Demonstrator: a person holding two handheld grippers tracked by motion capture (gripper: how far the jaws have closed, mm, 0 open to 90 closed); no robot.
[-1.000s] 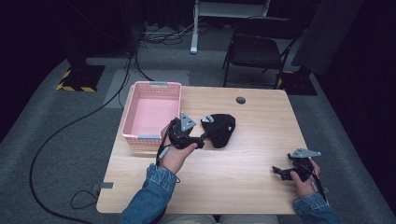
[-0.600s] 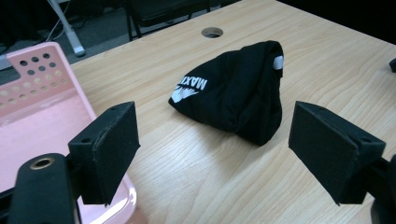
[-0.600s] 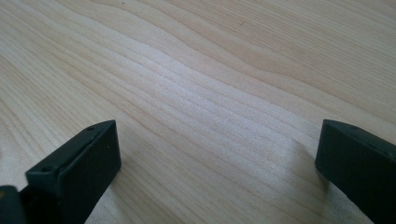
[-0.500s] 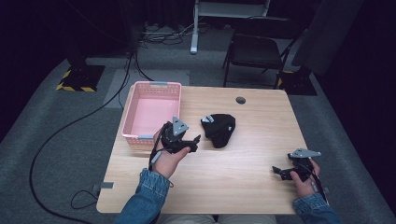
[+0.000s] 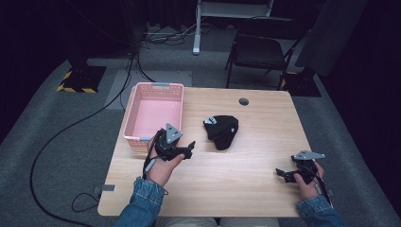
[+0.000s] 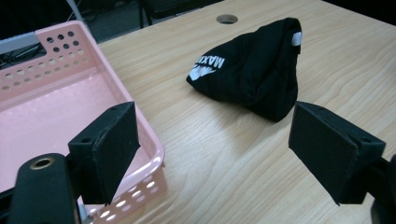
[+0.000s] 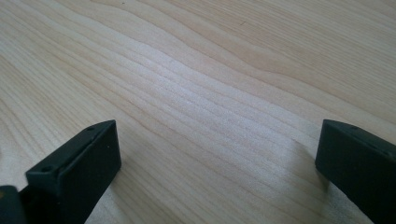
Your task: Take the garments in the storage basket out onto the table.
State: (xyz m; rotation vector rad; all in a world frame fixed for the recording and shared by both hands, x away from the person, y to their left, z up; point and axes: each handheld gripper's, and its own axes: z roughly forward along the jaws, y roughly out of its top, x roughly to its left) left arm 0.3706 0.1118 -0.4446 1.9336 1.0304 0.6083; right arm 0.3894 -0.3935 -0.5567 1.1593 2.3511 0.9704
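A black beanie (image 5: 222,130) with white lettering lies crumpled on the wooden table (image 5: 255,189), a little right of centre. The left gripper view looks at the same beanie (image 6: 254,74) from close by. My left gripper (image 5: 188,150) hovers beside the near right corner of the pink basket (image 5: 153,113), left of the beanie, its jaws open with nothing between them (image 6: 212,154). My right gripper (image 5: 282,174) rests low at the table's near right, jaws wide open over bare wood (image 7: 217,163).
The pink basket (image 6: 56,98) holds nothing that I can see. A round cable hole (image 5: 243,101) sits near the table's far edge. A dark chair (image 5: 260,52) and floor cables stand beyond the table.
My left gripper has drawn back from the beanie toward the near left, ending by the basket's corner. The beanie stays on the table. The right gripper has not moved.
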